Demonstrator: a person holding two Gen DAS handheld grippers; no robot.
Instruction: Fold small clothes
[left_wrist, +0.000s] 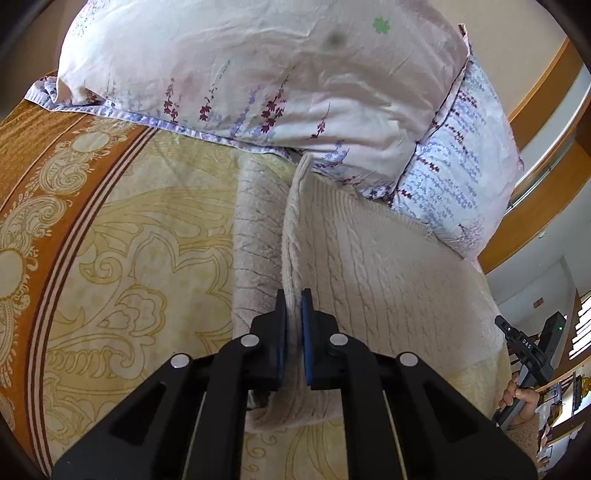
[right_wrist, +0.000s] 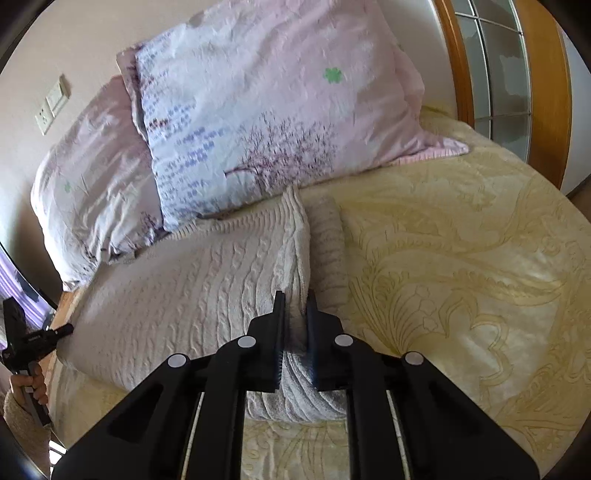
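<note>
A cream cable-knit sweater (left_wrist: 369, 266) lies on the bed, stretched between both grippers. My left gripper (left_wrist: 294, 297) is shut on one raised edge of the sweater, which stands up as a ridge running away from the jaws. The sweater also shows in the right wrist view (right_wrist: 192, 291). My right gripper (right_wrist: 295, 297) is shut on the opposite raised edge. The other gripper shows at the frame edge in each view, the right one (left_wrist: 524, 347) and the left one (right_wrist: 33, 339).
A yellow patterned bedspread (left_wrist: 155, 229) with an orange border covers the bed; it also shows in the right wrist view (right_wrist: 461, 258). Floral pillows (left_wrist: 258, 74) lie just beyond the sweater, and also appear in the right wrist view (right_wrist: 266, 122). A wooden-framed glass door (right_wrist: 509, 81) stands behind the bed.
</note>
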